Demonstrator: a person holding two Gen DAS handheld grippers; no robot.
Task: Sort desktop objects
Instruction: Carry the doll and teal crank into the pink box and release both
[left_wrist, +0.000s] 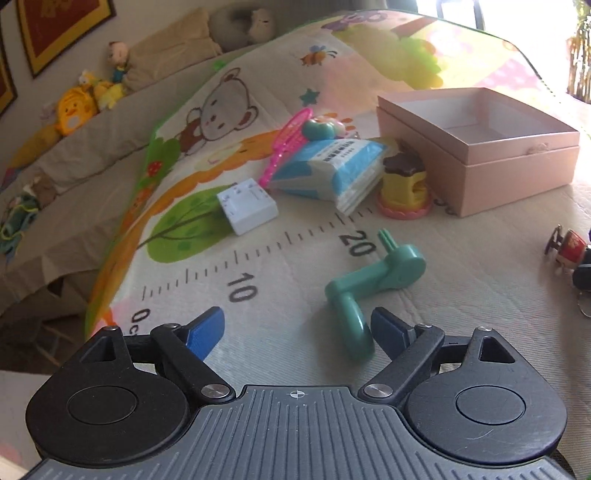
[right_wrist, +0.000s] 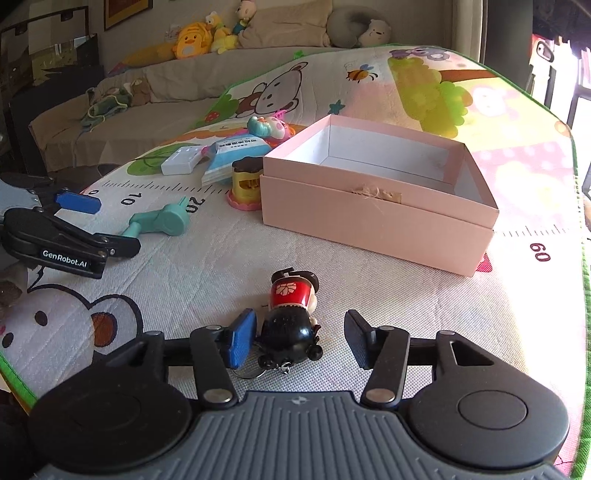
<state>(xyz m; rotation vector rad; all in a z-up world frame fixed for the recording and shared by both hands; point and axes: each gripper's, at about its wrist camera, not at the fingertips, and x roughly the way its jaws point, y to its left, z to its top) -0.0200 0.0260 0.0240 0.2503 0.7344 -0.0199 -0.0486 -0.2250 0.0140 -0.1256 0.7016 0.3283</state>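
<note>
My left gripper (left_wrist: 297, 328) is open, low over the play mat. A teal plastic crank toy (left_wrist: 373, 284) lies just ahead, its curved end close to the right finger. My right gripper (right_wrist: 299, 341) is open around a small doll keychain (right_wrist: 291, 317) with a black head and red body; the left pad is near its head, the right pad stands apart. An open, empty pink box (right_wrist: 376, 192) sits beyond; it also shows in the left wrist view (left_wrist: 480, 147). The left gripper (right_wrist: 74, 225) and the teal toy (right_wrist: 159, 221) show in the right wrist view.
Near the box lie a yellow toy (left_wrist: 404, 184) with a brown top, a blue-white tissue pack (left_wrist: 332, 166), a white rectangular block (left_wrist: 247, 206), a pink racket (left_wrist: 284, 147) and a pastel toy (left_wrist: 325, 127). A sofa with plush toys (right_wrist: 192, 37) stands behind.
</note>
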